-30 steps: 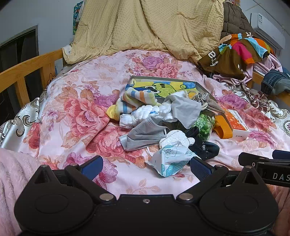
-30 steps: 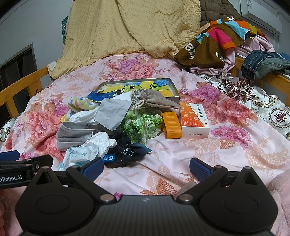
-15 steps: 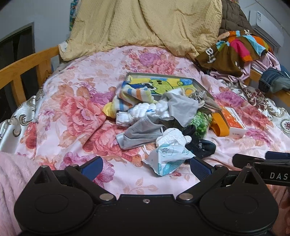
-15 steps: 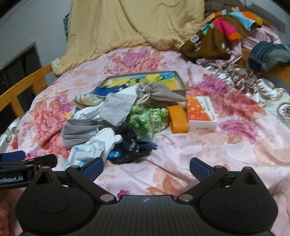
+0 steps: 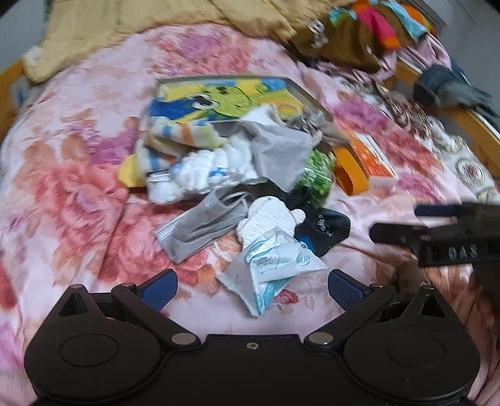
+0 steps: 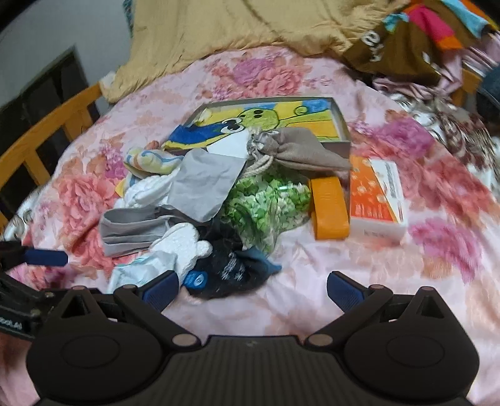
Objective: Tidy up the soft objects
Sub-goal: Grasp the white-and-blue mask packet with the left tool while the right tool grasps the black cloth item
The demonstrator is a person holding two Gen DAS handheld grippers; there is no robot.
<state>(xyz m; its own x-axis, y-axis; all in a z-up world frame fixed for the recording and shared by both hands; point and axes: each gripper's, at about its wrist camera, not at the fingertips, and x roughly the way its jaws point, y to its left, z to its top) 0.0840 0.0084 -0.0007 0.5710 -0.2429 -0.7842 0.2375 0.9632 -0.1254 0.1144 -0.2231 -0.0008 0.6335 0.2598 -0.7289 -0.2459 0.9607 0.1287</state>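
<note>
A heap of soft things lies mid-bed in front of an open cartoon-lined box [image 5: 225,93] [image 6: 268,115]: a grey face mask [image 5: 200,228] [image 6: 131,228], a white mitten [image 5: 268,218] [image 6: 181,243], a white-and-teal wrapper [image 5: 272,265], dark socks [image 5: 322,228] [image 6: 231,268], a grey cloth [image 5: 278,153] [image 6: 203,184], a striped towel [image 5: 178,140], a tan drawstring pouch [image 6: 300,150] and a green bag [image 6: 265,203]. My left gripper [image 5: 250,287] is open, its jaws either side of the wrapper. My right gripper [image 6: 253,287] is open just short of the socks.
An orange case [image 6: 328,206] and an orange-and-white carton [image 6: 378,196] lie right of the heap. A tan blanket [image 6: 237,28] and piled clothes [image 5: 359,34] are at the back. Wooden rails [image 6: 40,131] border the floral bedspread [image 5: 78,175].
Both grippers have moved forward and tilted down toward the heap, which now looks larger and closer. Both stay open. Nothing in the heap has moved.
</note>
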